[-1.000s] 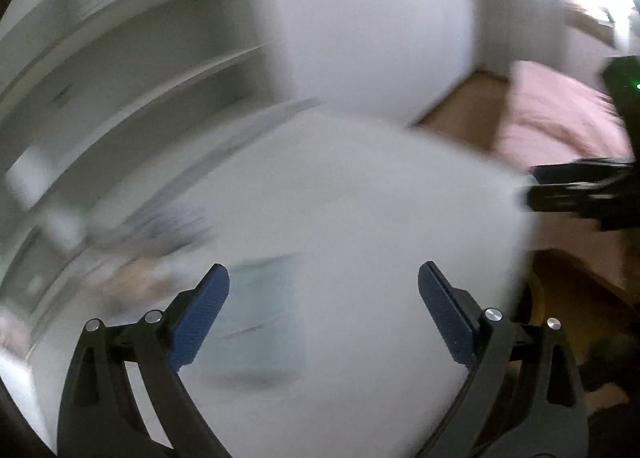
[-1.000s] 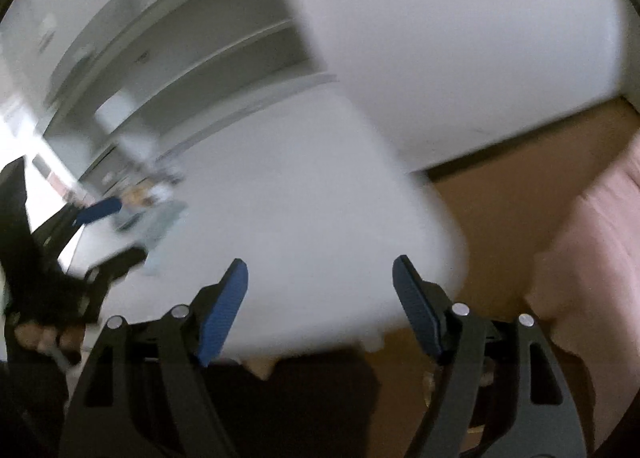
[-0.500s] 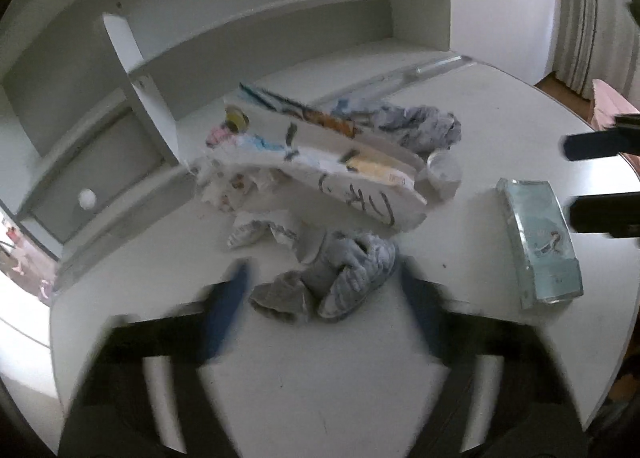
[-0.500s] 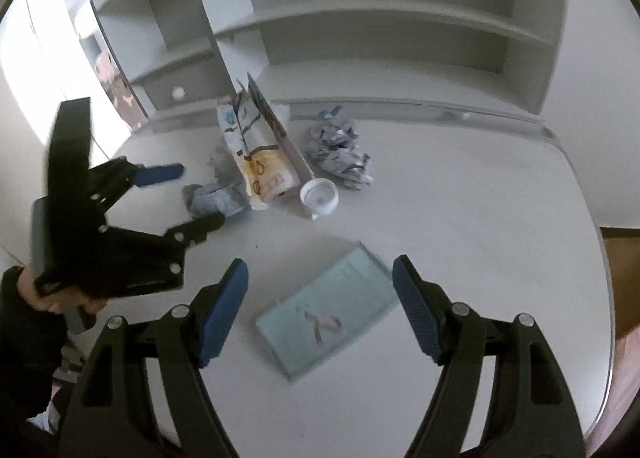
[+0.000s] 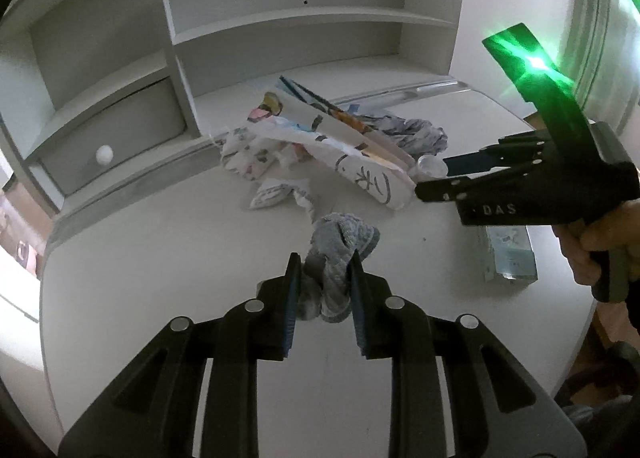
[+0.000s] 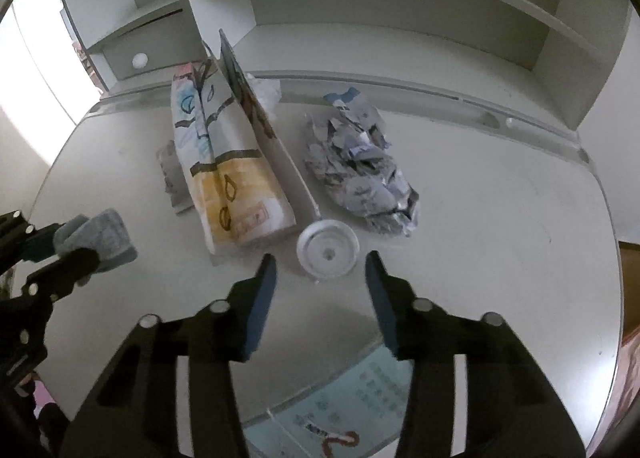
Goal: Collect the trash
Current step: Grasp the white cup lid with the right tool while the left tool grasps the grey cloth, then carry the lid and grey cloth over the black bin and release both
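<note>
While clamped on a crumpled grey cloth wad [image 5: 340, 258], left gripper [image 5: 323, 270] sits low over the white tabletop [image 5: 160, 258], jaws drawn close with the wad squeezed between the blue pads and bulging out ahead of them. Just beyond the wad, scraps of printed paper [image 5: 276, 194]; farther ahead, a folded drawn-on paper sheet [image 6: 224, 162] propped like a tent. Right gripper [image 6: 320, 290] with jaws apart, nothing between them, hovering just short of a small round white lid [image 6: 327, 248] lying flat directly ahead of the gap. Past the lid and slightly right of the jaws, a crumpled grey-blue paper ball [image 6: 360, 174]. Beneath the right gripper's body, near the tabletop edge, a pale blue flat packet [image 6: 340, 410]. Behind everything, a grey shelf unit [image 5: 280, 18] with a star cut-out.
</note>
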`<state>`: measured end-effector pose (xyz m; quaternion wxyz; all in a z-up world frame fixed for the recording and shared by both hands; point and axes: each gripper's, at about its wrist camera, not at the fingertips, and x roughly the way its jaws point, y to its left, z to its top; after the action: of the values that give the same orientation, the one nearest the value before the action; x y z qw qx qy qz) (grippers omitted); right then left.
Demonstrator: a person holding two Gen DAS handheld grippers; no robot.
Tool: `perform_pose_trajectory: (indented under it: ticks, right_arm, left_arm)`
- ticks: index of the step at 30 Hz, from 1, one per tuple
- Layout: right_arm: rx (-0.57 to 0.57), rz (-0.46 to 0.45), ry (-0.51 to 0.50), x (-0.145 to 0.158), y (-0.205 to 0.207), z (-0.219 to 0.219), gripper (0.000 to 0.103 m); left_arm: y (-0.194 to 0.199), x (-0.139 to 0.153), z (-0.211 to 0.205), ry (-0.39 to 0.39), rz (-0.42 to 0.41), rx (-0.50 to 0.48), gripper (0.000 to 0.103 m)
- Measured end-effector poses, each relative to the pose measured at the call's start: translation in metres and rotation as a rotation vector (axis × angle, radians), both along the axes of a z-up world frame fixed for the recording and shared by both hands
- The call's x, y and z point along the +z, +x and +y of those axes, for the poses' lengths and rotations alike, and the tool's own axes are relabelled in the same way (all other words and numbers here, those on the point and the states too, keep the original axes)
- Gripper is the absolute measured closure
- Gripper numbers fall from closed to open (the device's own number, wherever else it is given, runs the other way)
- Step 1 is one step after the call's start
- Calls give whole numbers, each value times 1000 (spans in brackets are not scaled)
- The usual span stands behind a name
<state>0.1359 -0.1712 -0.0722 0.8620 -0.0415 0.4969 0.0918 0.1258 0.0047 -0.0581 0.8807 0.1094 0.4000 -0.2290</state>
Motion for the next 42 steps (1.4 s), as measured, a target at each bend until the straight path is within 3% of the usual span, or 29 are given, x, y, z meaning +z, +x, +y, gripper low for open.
perform_pose_trajectory:
  ticks: [6, 10, 15, 20, 25, 29, 35, 42]
  right_arm:
    - [6, -54, 26, 18, -24, -12, 73]
    - [-57, -110, 66, 38, -67, -56, 73]
    - [-240, -172, 88, 50, -148, -148, 73]
    - [-467, -197, 92, 38, -238, -239, 73]
    - [-688, -146, 114, -3, -324, -321, 73]
    - [-795, -80, 159, -46, -369, -365, 73]
    - [-873, 77, 250, -133, -399, -408, 73]
    - [-893, 204, 335, -207, -406, -433, 73]
  left_arm:
    - [-10, 7, -8, -17, 3, 2, 80]
    - [-24, 17, -47, -44, 3, -68, 80]
    - [-57, 25, -139, -110, -14, -240, 80]
    - [-108, 23, -244, -188, 19, -447, 80]
    - [-166, -1, -338, -202, 90, -643, 80]
    - [-206, -42, -402, -143, 176, -768, 80]
    - [-231, -117, -461, -15, 275, -839, 80]
    - [-232, -194, -498, 97, 350, -845, 80]
